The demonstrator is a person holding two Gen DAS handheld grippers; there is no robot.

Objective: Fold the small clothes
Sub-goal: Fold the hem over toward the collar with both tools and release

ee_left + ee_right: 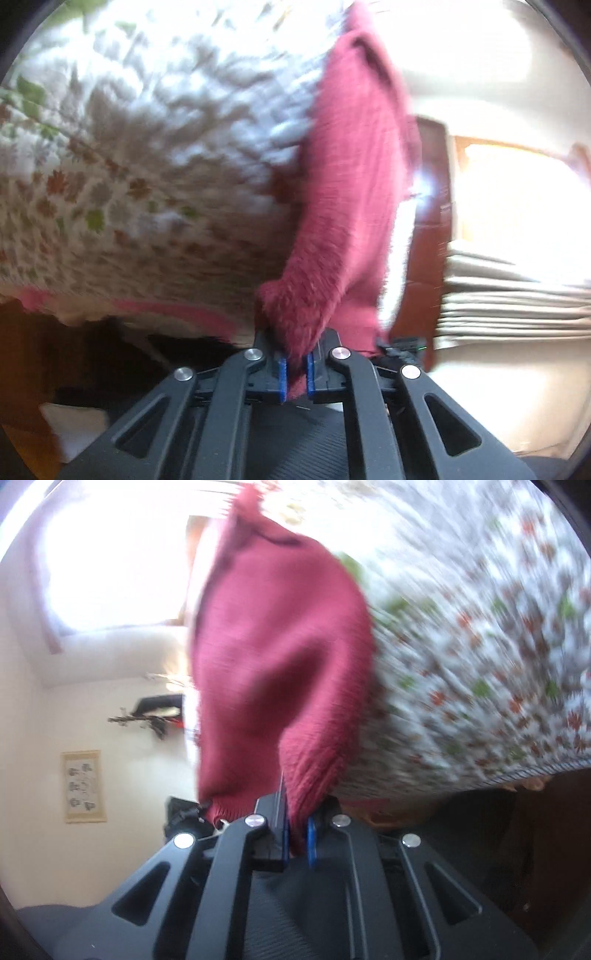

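A dark red knitted garment [347, 192] hangs lifted in front of a floral quilted bedspread [147, 147]. My left gripper [295, 369] is shut on one edge of the garment, the cloth pinched between its blue pads [282, 380]. In the right wrist view the same red garment [280, 657] drapes upward from my right gripper [297, 836], which is shut on its ribbed hem. The bedspread [480, 646] lies to the right there. Both views are blurred by motion.
A bright window [122, 561] and a pale wall with a framed picture [83, 786] fill the right wrist view's left side. In the left wrist view a dark wooden post [432, 221] and stacked pale cloth [517, 291] stand to the right. Dark floor lies below the bed edge [166, 310].
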